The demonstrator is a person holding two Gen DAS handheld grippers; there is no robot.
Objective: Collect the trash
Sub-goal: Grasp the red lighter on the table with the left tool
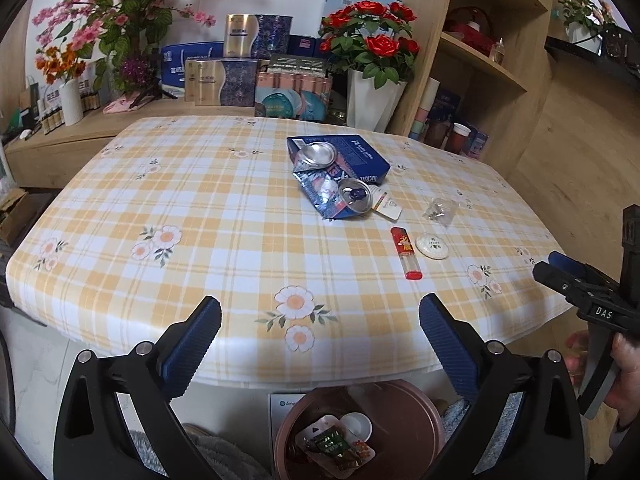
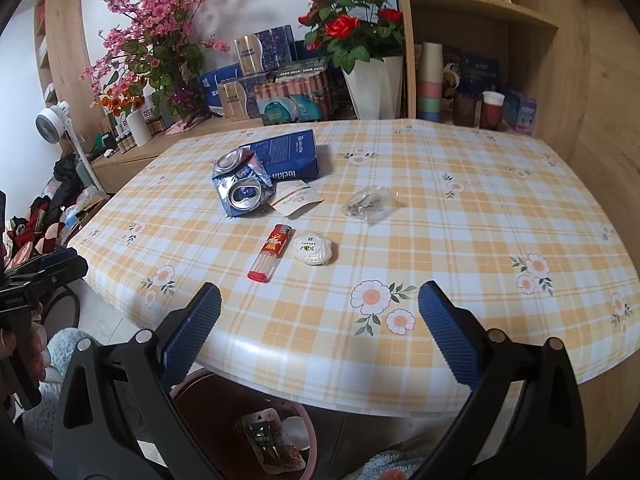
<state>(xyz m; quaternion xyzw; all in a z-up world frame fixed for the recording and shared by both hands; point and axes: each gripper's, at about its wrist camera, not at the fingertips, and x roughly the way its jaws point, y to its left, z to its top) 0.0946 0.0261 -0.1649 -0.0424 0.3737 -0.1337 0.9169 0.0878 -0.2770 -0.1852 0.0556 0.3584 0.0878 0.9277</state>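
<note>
On the checked tablecloth lie a crushed blue can (image 1: pixel 340 192) (image 2: pixel 244 190), a blue carton (image 1: pixel 352 156) (image 2: pixel 290 156) behind it, a small white packet (image 1: pixel 387 205) (image 2: pixel 296 198), a clear crumpled wrapper (image 1: pixel 440 210) (image 2: pixel 368 202), a red lighter (image 1: pixel 406 252) (image 2: pixel 270 254) and a round white lid (image 1: pixel 432 246) (image 2: pixel 314 250). A brown bin (image 1: pixel 404 404) (image 2: pixel 188 386) with wrappers inside stands on the floor below the table's near edge. My left gripper (image 1: pixel 320 332) hangs open above the bin, nothing between its fingers. My right gripper (image 2: pixel 320 324) is open over the table edge, empty.
The table (image 1: pixel 120 240) (image 2: pixel 480 220) has a rounded near edge. Behind it a low shelf carries flower vases (image 1: pixel 372 100) (image 2: pixel 374 84) and gift boxes (image 1: pixel 236 76). A wooden shelf unit (image 1: pixel 480 60) (image 2: pixel 480 40) stands at the back right. Clothes and a fan (image 2: pixel 52 124) sit at far left.
</note>
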